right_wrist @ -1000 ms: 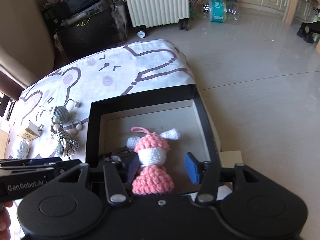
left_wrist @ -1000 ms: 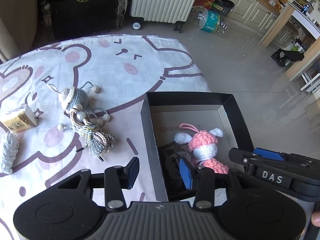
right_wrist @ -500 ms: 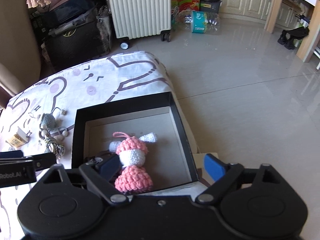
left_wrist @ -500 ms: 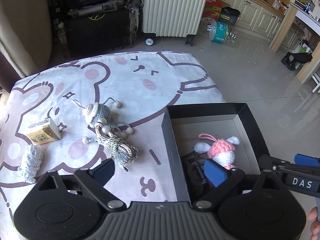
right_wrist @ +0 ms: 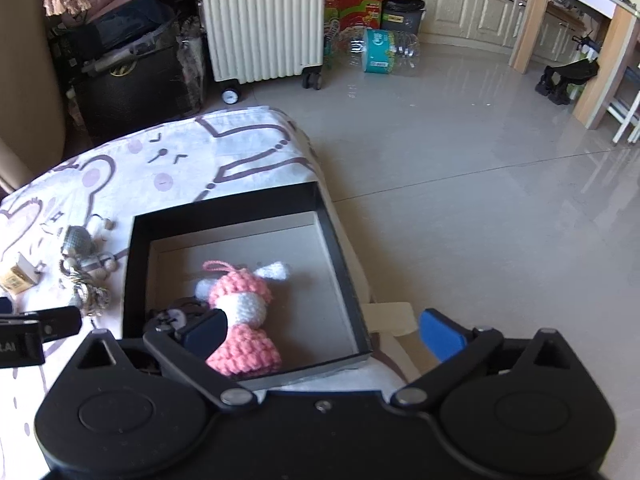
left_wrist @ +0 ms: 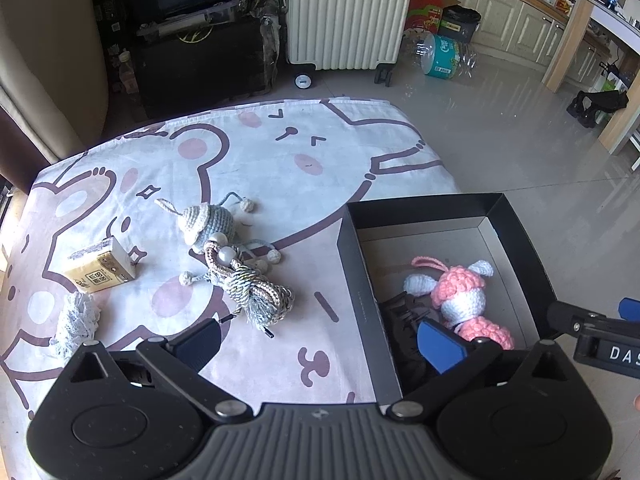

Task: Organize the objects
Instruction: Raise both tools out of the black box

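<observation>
Bear-print cloth (left_wrist: 280,152) under black box (left_wrist: 520,216), both grippers now spread wider and empty, left gripper (left_wrist: 316,340), right gripper (right_wrist: 324,332), pink crochet doll (right_wrist: 244,312) in box beside right gripper's left fingertip.

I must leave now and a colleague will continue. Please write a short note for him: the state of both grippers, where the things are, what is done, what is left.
Left gripper: open, holding nothing, above the box's left wall.
Right gripper: open, holding nothing, above the box's near edge.
Box: on the right side of the cloth.
Done: pink doll and a dark item lie in the box.
Left, all on the cloth: grey doll, cord bundle, yellow carton, white knit piece.
</observation>
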Motion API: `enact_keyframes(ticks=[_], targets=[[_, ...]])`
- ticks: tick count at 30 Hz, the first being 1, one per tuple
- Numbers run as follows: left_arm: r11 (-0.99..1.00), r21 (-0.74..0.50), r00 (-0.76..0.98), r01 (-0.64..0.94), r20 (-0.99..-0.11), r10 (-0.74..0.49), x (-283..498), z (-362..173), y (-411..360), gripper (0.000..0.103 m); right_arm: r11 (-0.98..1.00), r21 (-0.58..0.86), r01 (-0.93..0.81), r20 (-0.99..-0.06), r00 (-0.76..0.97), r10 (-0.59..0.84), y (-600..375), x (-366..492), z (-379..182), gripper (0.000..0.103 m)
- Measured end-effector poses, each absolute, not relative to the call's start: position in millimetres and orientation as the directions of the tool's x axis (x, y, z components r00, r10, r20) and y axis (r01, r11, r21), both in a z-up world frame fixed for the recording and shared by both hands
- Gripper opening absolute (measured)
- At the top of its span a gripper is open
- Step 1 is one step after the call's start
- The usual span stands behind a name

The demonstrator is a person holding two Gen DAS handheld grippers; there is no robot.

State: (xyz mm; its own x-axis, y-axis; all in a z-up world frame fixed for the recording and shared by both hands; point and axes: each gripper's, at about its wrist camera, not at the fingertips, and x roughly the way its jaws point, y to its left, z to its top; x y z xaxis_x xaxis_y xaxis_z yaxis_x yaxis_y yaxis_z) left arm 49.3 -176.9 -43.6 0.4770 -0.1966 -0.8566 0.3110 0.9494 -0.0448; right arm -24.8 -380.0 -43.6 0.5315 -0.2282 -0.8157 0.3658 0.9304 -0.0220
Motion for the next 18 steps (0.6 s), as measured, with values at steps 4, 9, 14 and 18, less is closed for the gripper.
enact_keyframes(ticks=[4,9,14,18], targets=[[0.949,-0.041,0.479,0.312,-0.856,-0.194,50.0,-44.6,-176.5,0.103,0.927,-0.017,0.375,-0.815,0.532,-0.230,-382.6,-26.3,-43.9,0.103],[0.950,-0.023,0.486,0.313,-0.855,-0.181,50.9,-45.9,-175.2,0.103,0.930,-0.026,0.367,-0.815,0.531,-0.232,-382.1,-27.0,-43.7,0.103],[0.949,-0.011,0.489,0.315,-0.855,-0.173,52.3,-47.9,-173.8,0.103,0.932,-0.028,0.362,-0.815,0.531,-0.231,-381.2,-27.0,-43.7,0.103],[0.949,-0.010,0.492,0.314,-0.853,-0.171,52.8,-47.9,-172.9,0.103,0.931,-0.032,0.363,-0.816,0.529,-0.234,-380.8,-26.2,-43.5,0.103]])
